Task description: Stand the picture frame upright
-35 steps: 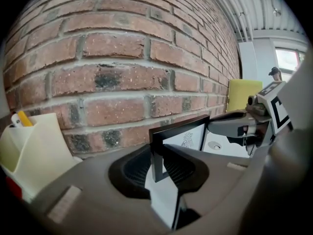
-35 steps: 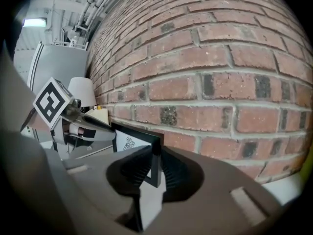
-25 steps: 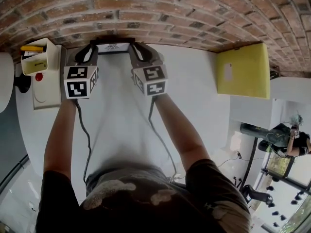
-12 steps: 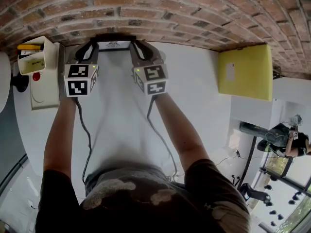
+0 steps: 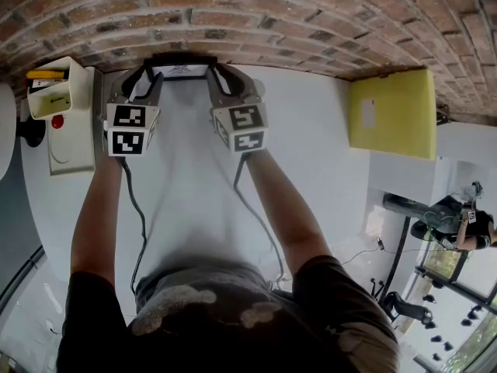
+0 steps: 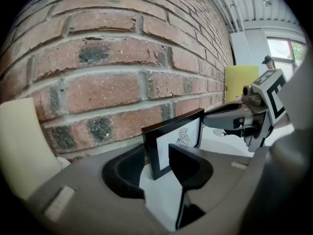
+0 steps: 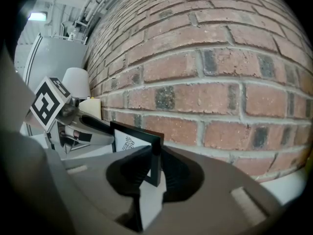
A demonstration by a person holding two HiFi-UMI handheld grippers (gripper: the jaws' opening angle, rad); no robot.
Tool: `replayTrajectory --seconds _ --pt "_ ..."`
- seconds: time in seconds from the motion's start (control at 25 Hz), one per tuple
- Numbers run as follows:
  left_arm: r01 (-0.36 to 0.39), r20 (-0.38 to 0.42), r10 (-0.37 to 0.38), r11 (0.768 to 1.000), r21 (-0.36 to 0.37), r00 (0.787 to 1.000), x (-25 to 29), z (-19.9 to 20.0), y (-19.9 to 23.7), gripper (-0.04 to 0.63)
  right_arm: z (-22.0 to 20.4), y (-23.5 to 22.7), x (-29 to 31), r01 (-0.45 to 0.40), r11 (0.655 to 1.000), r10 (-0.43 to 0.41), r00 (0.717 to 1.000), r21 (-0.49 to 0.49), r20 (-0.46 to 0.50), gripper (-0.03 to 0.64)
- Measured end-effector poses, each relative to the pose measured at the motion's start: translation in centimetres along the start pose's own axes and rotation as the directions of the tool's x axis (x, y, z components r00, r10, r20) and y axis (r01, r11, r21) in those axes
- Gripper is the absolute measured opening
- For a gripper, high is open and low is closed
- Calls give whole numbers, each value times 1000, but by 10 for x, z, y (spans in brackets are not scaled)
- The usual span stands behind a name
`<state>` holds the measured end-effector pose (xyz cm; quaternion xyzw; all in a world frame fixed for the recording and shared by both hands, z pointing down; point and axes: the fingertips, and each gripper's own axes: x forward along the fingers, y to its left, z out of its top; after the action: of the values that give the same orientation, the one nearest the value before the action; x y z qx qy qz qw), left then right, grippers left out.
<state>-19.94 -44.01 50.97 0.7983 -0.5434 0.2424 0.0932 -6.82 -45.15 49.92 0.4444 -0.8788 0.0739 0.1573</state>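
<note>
The black picture frame [image 5: 180, 70] with its white print stands upright on the white table [image 5: 311, 154], close against the brick wall [image 5: 256, 22]. My left gripper [image 5: 145, 76] is at the frame's left end. Its jaws have just been opening, and the frame's [image 6: 178, 137] left edge sits between them with a gap beside it, so the left gripper [image 6: 157, 166] is open. My right gripper [image 5: 225, 78] is at the right end. There the right gripper [image 7: 154, 169] is shut on the edge of the frame [image 7: 128, 142], both pads pressing it.
A white holder [image 5: 60, 103] with a yellow item and a red button sits left of the frame. A yellow box [image 5: 388, 113] lies at the table's right end. A white rounded object [image 5: 8, 130] is at the far left. A person [image 5: 458, 220] stands beyond the table's right.
The left gripper's fingers have spread apart around the frame's left end and its marker cube has rolled slightly. The right gripper and the frame have stayed put.
</note>
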Motion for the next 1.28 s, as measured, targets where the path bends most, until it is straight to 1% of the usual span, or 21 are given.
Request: replayTrajectory --seconds 0.2,0.36,0.6,0.68,0.8,0.88,1.08,1.2,1.28 --pt "13 -32 -13 1000 -3 999 -1 -6 -2 166 -7 2 -1 2 1000 -2 1000 1 -28 75" --pt "8 -50 -9 1000 -14 999 -2 -12 -2 179 -10 3 -1 4 1000 -4 999 7 -40 83" --pt "22 -50 -23 1000 -18 999 -2 -12 -5 199 -16 1 -2 3 1000 -2 998 14 -68 109" --pt "23 -48 -24 1000 -17 999 -2 -11 -5 201 -17 2 -3 -1 1000 2 997 14 -76 132" --pt "21 -48 -22 1000 -21 999 -3 -11 -6 207 -18 3 -4 -7 1000 7 997 9 -82 138" --pt "21 -50 -23 999 -28 998 -3 -12 -6 211 -18 4 -5 -10 1000 11 996 9 -85 155" --pt "26 -64 -29 998 -51 998 -8 -15 -8 239 -16 6 -9 -11 1000 12 996 5 -88 167" --pt "24 -55 -28 997 -66 998 -14 -13 -9 264 -11 7 -15 -7 1000 7 997 0 -79 169" --pt "26 -47 -30 996 -81 998 -22 -11 -11 287 -6 8 -21 -5 1000 5 998 2 -69 187"
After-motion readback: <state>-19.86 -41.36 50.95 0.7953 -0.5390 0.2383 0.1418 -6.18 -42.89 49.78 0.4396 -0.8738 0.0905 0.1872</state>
